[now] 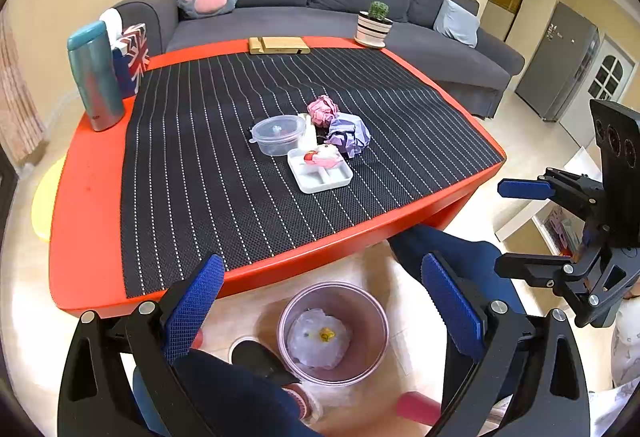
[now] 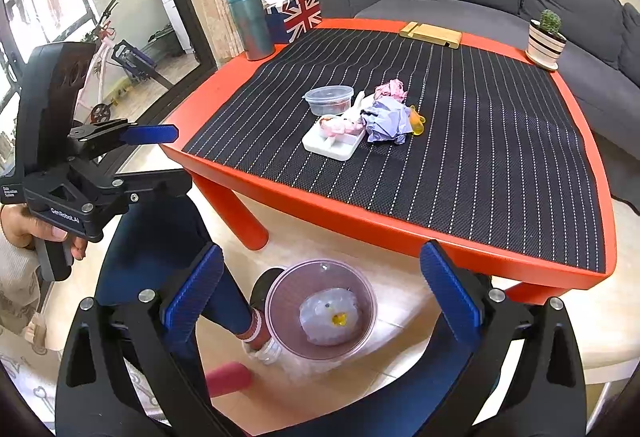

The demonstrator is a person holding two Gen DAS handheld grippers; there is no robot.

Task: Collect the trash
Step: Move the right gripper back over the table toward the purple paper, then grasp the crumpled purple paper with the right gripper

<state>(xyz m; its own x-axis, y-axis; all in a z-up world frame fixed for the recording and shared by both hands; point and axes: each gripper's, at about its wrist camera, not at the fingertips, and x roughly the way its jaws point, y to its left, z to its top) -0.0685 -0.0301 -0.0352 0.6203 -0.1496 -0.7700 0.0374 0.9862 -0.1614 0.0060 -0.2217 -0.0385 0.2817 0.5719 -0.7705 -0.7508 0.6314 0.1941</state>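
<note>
A: Trash remains on the counter [image 2: 472,237]: a pink paper ball [image 2: 391,89], a lilac paper ball [image 2: 386,119], a yellow scrap [image 2: 418,122], all mid-mat beside the white tray [image 2: 334,147] and lidded tub [image 2: 329,99].

B: And the bin [image 2: 321,307]?

A: On the floor just below the near edge, a pale wad with yellow inside. Right gripper [image 2: 320,293] hovers above it, fingers spread wide, nothing between them. Left gripper [image 1: 320,301] too, spread and empty.

B: Risks?

A: Reaching back, a wide jaw could likely clip the tray or tub, or a loosely pinched ball could fall short of the bin.
</note>
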